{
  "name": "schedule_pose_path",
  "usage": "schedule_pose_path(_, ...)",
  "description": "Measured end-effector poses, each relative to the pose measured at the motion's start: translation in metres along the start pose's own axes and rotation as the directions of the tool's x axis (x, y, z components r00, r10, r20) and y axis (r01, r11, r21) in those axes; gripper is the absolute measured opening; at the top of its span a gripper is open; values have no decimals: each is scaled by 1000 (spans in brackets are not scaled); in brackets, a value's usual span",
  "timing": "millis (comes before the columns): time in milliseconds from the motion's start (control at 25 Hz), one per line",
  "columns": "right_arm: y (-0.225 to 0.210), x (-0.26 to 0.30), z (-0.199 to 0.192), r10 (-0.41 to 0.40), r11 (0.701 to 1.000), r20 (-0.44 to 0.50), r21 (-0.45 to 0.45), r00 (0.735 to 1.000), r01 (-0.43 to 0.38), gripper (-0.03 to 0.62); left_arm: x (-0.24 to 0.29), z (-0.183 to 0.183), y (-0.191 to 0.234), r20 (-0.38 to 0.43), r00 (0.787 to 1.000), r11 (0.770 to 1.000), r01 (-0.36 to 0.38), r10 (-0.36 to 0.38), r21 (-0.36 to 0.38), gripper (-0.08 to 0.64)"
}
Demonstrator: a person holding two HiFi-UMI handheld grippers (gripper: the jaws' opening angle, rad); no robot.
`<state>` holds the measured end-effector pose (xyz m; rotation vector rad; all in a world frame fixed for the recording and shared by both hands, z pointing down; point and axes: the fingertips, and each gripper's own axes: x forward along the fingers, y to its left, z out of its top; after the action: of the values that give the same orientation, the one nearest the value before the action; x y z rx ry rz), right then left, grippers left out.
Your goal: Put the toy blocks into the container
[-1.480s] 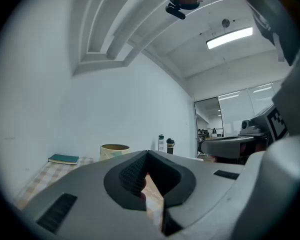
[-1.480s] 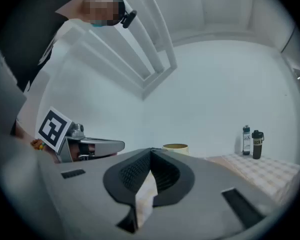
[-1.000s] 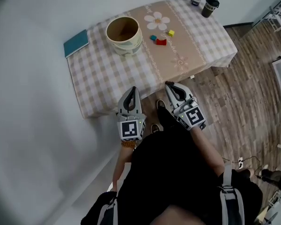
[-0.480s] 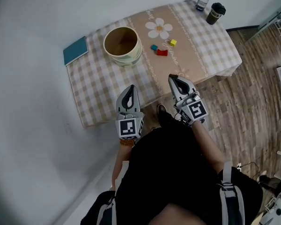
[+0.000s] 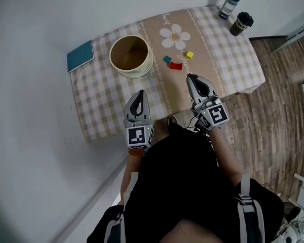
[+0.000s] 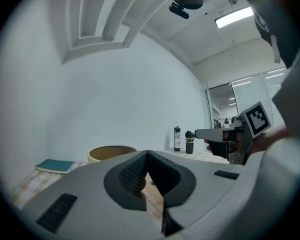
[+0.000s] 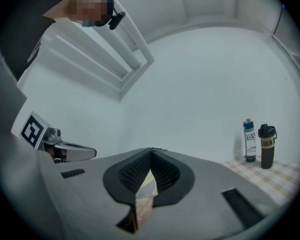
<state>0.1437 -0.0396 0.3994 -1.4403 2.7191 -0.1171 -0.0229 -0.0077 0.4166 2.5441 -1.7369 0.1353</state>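
Three small toy blocks lie on the beige runner: a teal one [image 5: 167, 59], a red one [image 5: 176, 66] and a yellow one [image 5: 189, 54]. Left of them stands the round cream container [image 5: 130, 56], empty inside; its rim [image 6: 111, 153] also shows in the left gripper view. My left gripper [image 5: 139, 94] hovers over the table's near edge, below the container, jaws shut on nothing [image 6: 147, 153]. My right gripper [image 5: 191, 78] is shut and empty too [image 7: 151, 151], its tip just short of the red block.
A teal book [image 5: 80, 56] lies at the table's left edge. A bottle [image 5: 231, 3] and a dark cup [image 5: 241, 23] stand at the far right corner. The checked cloth [image 5: 99, 95] hangs over the near edge. Wooden floor lies to the right.
Both grippers have moved forward toward the table; the right tip now reaches over the runner near the blocks. Both stay shut.
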Motion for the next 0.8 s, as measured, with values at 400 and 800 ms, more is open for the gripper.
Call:
schedule_pose_path(400,-77,22,2,0,1000,8,1,1000,0,2,37,2,-23,-24,999,1000,-28,28,5,-9)
schedule_pose_path(800,-120,44,-10,-63,998,1,16,998,63,2,60,0,-23,-28,999,998,47,-46,33,-9)
